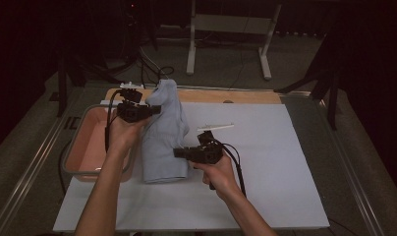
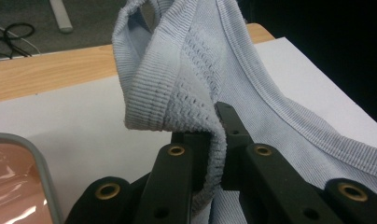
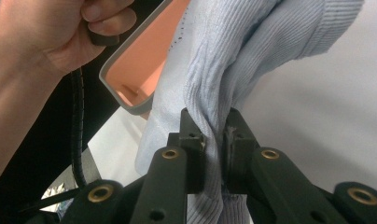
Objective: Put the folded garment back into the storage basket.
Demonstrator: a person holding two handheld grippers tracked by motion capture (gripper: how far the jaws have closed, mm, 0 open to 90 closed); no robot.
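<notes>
High view shows a pink tub (image 1: 88, 142) at the left of the desk (image 1: 265, 162). Next to it, our left gripper (image 1: 155, 109) has its fingers (image 2: 233, 126) pinched shut on the ribbed top edge of a light blue knit cloth (image 1: 162, 137), lifting it up. Further right, our right gripper (image 1: 179, 153) is squeezed shut on its side. We think both hands should lift together, slowly, so the cloth doesn't slip.
</notes>
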